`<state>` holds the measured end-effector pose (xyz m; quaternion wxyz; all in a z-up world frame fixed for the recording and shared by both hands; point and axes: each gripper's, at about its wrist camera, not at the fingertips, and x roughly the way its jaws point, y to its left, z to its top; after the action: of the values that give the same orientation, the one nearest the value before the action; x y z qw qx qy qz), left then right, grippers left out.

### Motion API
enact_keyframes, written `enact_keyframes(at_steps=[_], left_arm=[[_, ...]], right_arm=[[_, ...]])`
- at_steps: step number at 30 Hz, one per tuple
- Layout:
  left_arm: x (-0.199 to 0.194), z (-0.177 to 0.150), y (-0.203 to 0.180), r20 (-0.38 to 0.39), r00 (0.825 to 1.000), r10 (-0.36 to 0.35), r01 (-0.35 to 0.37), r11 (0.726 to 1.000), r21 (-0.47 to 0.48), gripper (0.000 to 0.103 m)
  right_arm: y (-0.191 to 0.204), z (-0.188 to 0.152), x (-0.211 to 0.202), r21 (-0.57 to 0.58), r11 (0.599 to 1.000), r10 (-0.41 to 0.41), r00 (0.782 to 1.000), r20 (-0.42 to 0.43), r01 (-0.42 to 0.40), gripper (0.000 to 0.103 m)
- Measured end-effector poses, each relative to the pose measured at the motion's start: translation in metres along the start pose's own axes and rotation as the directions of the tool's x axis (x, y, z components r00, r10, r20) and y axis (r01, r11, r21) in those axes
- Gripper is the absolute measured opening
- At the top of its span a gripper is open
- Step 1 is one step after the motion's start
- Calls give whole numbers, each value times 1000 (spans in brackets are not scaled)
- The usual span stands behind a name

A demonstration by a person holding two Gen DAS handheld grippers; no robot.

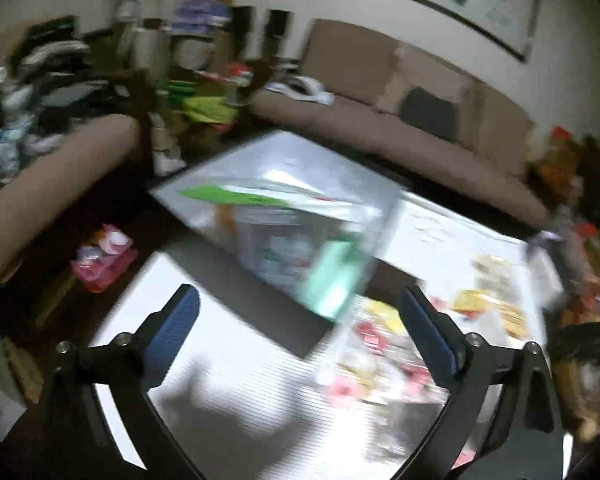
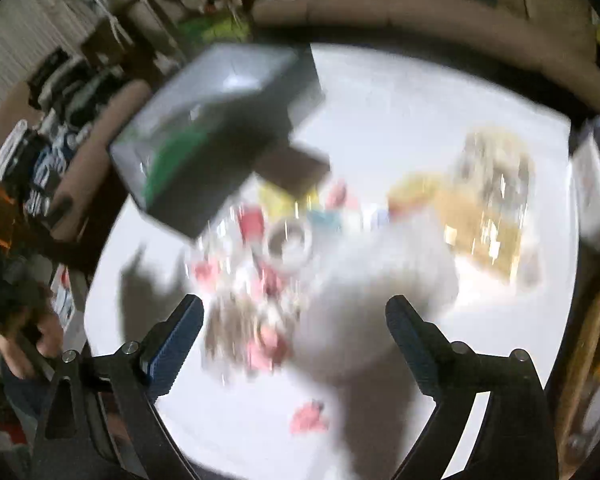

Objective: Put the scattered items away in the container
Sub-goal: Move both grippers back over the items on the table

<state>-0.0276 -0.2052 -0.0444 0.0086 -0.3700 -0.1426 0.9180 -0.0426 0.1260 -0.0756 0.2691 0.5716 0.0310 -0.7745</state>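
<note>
Both views are motion-blurred. A clear plastic container (image 1: 284, 216) with a green-labelled item inside stands on the white table (image 1: 228, 368), ahead of my open, empty left gripper (image 1: 296, 336). It also shows in the right wrist view (image 2: 216, 132) at the upper left. Several small scattered items (image 2: 260, 280), pink, yellow and blue, with a tape roll (image 2: 290, 242), lie mid-table just ahead of my open, empty right gripper (image 2: 294, 336). One pink piece (image 2: 310, 418) lies nearer, between the fingers. The same scattered items (image 1: 380, 356) lie right of the container in the left wrist view.
Yellow and tan packets (image 2: 480, 208) lie at the table's right. A brown sofa (image 1: 400, 92) runs behind the table. A pink box (image 1: 104, 260) sits on the floor at the left. Clothes (image 1: 32, 92) are piled on the left sofa arm.
</note>
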Motion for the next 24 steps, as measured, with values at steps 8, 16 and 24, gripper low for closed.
enact_keyframes(at_steps=[8,16,24], left_arm=[[56,-79,-106,-354,935,-5,93,968,234,102],[103,-125,-118,-500,853,153,-14,963,271,88],[97,-101,-71,-544,837,51,3,995,97,62]], right_arm=[[-42,-40,18,217,975,-60,998,24,53,95],[-67,-52,26,264,963,-65,998,0,63,95],[-49,-59,38,203,977,-64,998,-19,67,95]])
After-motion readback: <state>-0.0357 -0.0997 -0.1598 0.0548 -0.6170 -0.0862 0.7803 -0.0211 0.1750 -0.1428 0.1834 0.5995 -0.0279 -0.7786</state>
